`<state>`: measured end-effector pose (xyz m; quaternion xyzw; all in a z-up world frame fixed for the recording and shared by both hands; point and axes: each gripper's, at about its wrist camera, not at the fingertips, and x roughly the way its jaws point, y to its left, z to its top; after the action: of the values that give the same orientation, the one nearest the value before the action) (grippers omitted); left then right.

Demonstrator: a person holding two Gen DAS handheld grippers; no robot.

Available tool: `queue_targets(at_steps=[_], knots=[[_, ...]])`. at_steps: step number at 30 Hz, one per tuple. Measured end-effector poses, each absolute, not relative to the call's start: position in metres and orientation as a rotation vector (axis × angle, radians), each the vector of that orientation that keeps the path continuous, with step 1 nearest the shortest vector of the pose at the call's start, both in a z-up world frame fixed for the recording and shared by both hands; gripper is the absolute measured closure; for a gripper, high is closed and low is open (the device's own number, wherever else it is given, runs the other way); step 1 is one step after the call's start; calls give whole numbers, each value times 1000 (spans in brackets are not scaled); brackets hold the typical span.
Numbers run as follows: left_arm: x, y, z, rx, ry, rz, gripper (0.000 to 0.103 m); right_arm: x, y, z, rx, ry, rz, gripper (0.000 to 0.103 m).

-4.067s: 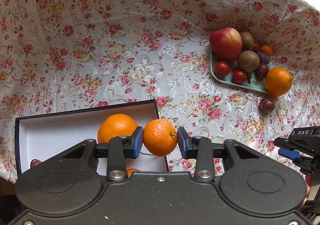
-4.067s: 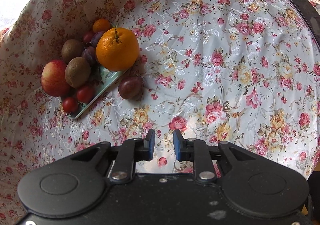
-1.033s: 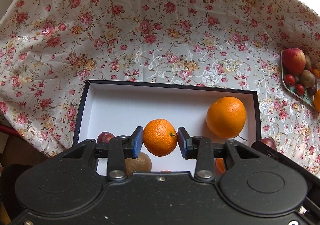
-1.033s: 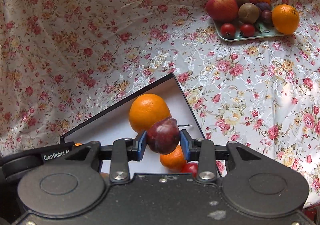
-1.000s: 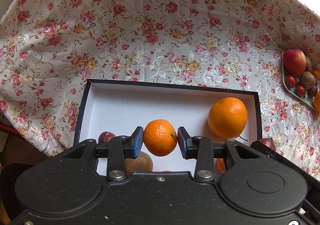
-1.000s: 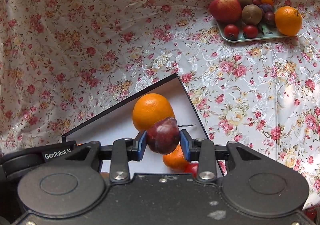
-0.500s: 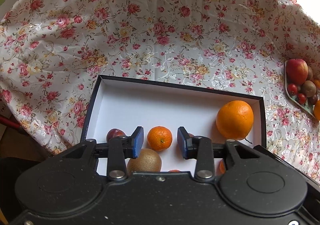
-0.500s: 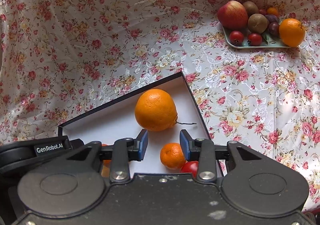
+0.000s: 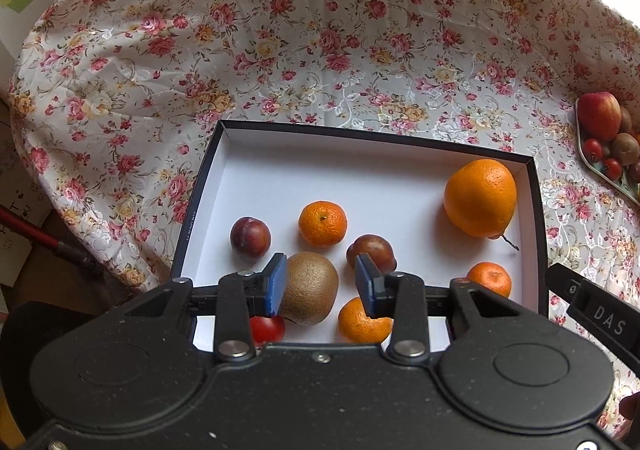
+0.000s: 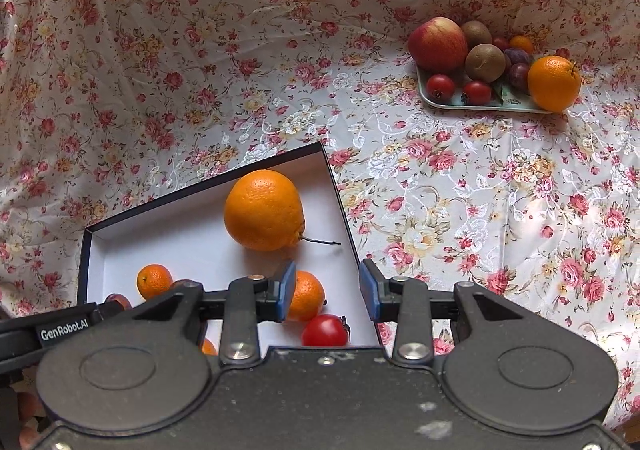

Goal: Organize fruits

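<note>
Counted in box (image 9: 208, 185): one orange (image 9: 479, 197), three mandarins (image 9: 322, 223), two plums (image 9: 250, 238), one kiwi (image 9: 310, 288), one tomato (image 9: 267, 329). On tray (image 10: 456, 103): one apple (image 10: 437, 43), two kiwis, two tomatoes, one orange.

- A floral tablecloth (image 10: 460, 189) covers the whole surface, wrinkled toward the far edge.
- A black-rimmed box (image 10: 338, 189) with a white inside lies directly on it, at 7 o'clock in the right wrist view.
- A pale green tray (image 10: 452, 102) of fruit lies at 1 o'clock.
- An orange (image 10: 554, 83) rests against the tray's right end.
</note>
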<state>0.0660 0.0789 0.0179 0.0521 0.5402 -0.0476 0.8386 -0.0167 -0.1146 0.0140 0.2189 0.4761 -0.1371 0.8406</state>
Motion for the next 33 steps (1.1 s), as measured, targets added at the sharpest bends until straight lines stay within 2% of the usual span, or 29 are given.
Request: queue_targets(at_steps=[17, 33], knots=[[21, 71, 26, 173, 1116, -74, 56, -45, -116, 23, 424, 1008, -248, 65], [10, 65, 28, 205, 1043, -69, 56, -57, -118, 22, 379, 1006, -260, 65]])
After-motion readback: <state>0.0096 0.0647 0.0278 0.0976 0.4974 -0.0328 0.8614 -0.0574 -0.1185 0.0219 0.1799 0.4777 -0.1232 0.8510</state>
